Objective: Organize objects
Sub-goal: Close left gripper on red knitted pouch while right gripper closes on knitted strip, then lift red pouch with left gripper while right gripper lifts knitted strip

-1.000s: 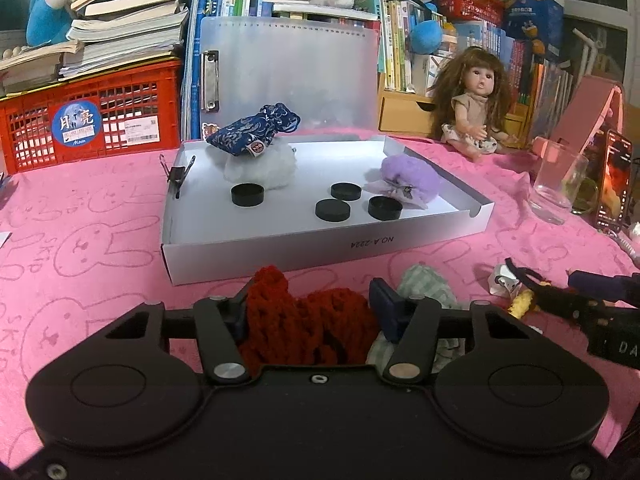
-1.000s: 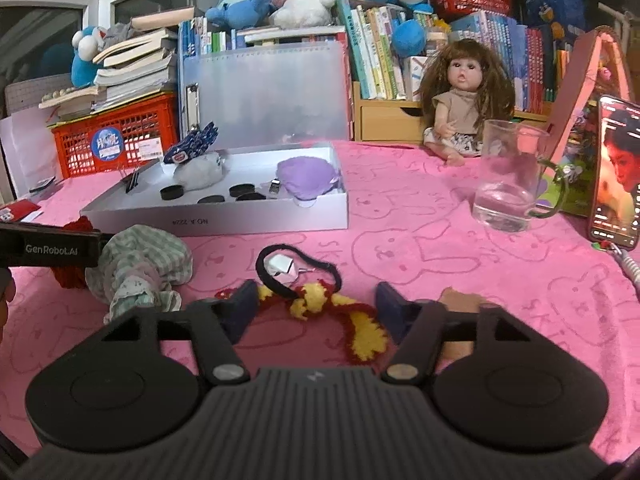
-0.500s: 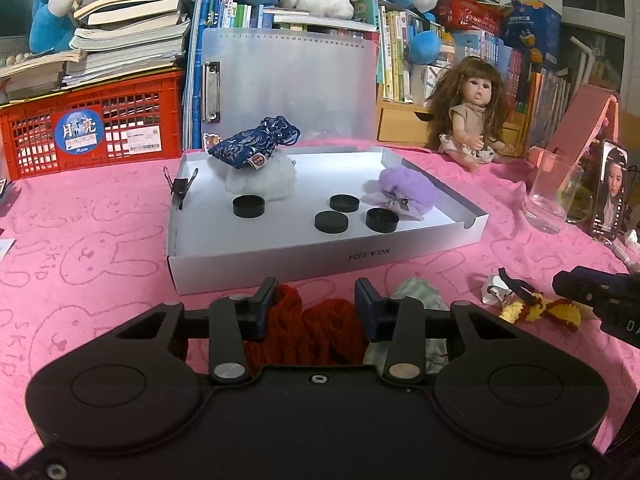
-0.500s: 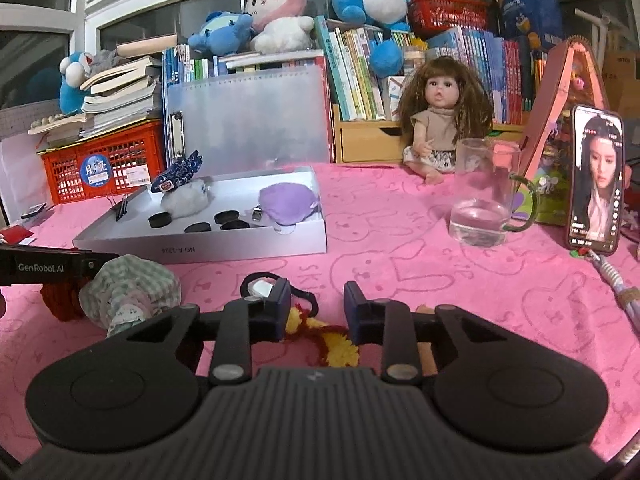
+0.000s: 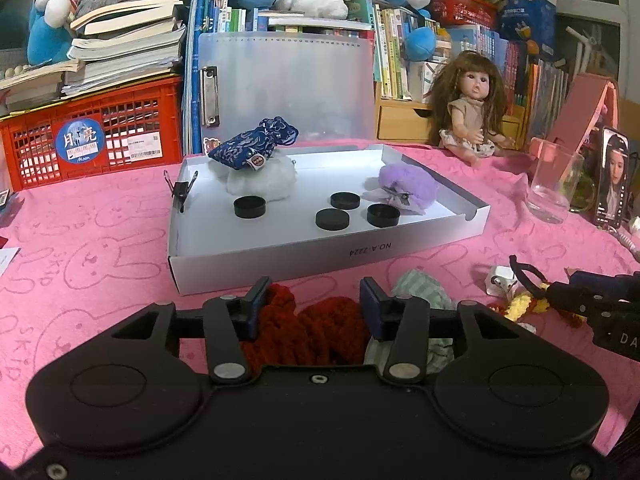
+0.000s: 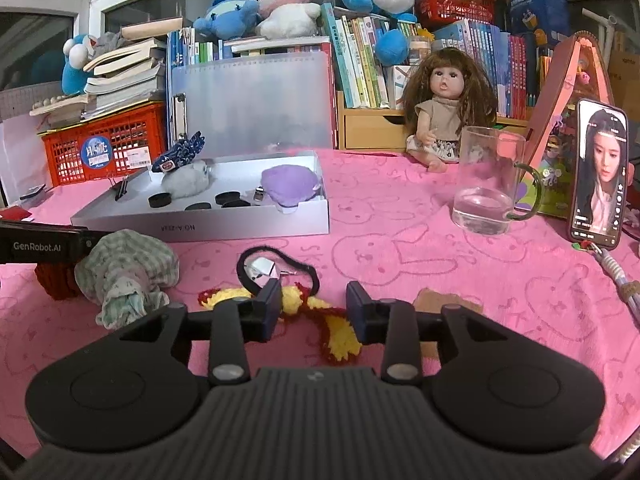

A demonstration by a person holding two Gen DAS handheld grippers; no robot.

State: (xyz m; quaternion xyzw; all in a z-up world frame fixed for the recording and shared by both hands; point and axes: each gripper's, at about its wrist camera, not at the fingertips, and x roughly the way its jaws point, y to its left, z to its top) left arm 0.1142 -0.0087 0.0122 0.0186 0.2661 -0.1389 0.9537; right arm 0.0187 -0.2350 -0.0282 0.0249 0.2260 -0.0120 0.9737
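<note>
So both grippers are parked low over the pink bunny tablecloth (image 6: 400, 240), each lined up on its own bit of clutter. The left gripper (image 5: 312, 300) has its fingers spread fairly wide around the dark red knitted scrunchie (image 5: 316, 328), which sits right between them. I can't tell if the pads are actually touching it, and it doesn't look squeezed. A green checked scrunchie (image 5: 420, 288) lies just beside it at about 2 o'clock.

The right gripper (image 6: 312, 304) is also open, with fingers straddling the red-and-yellow knitted piece (image 6: 336, 336), and the black hair tie (image 6: 276, 268) with its little white tag sits just ahead at 12 o'clock. Nothing is gripped there as far as I can see.

The white shallow box (image 5: 280, 256) sits at 12 o'clock from the left gripper and already holds a blue pouch (image 5: 252, 148), a purple fluffy clip (image 5: 404, 188) and some black discs (image 5: 250, 207). I'd guess that's the collection spot, which is why both tools face it.
</note>
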